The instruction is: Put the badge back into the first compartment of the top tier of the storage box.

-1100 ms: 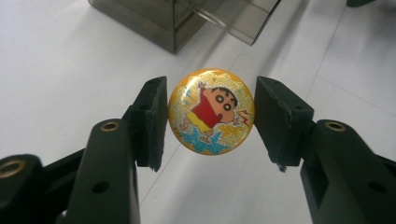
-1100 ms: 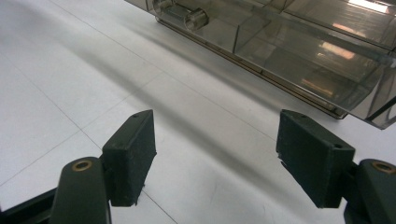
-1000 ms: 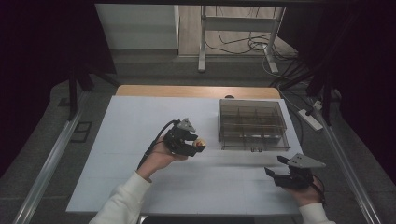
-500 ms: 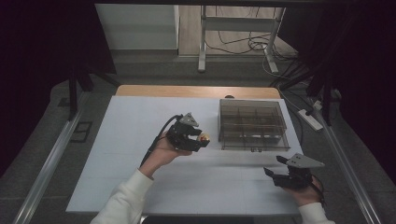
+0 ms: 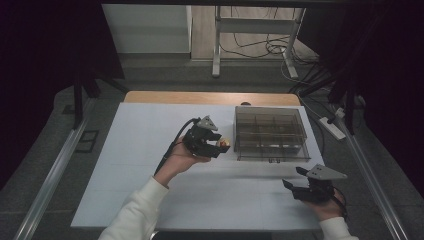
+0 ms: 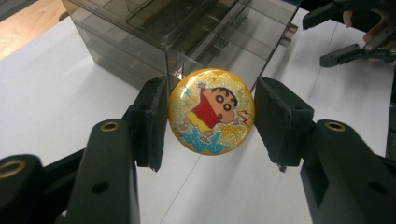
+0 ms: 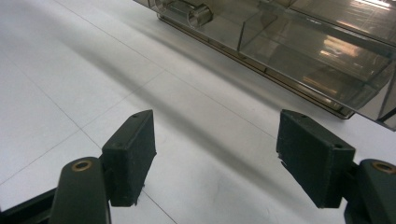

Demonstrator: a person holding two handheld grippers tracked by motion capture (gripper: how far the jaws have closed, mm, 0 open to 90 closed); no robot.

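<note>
A round yellow glitter badge (image 6: 211, 111) with a cartoon child on it is held above the white table. My left gripper (image 5: 220, 147) is shut on it, one pad against each edge. It hovers just left of the smoky clear compartment box (image 5: 270, 132), whose near corner rises right behind the badge (image 6: 177, 28). My right gripper (image 5: 292, 177) rests low near the table's front right, open, with bare table between its pads (image 7: 215, 154). The box's front wall and latch (image 7: 299, 42) lie ahead of it.
The white table (image 5: 140, 165) has a wooden strip (image 5: 200, 97) along its far edge. A power strip (image 5: 332, 127) lies on the floor to the right, and cables (image 5: 260, 47) trail around a metal stand behind the table. Metal rails run along both sides.
My left hand has lifted the badge a little and carried it right, closer to the box. The right gripper has stayed where it was.
</note>
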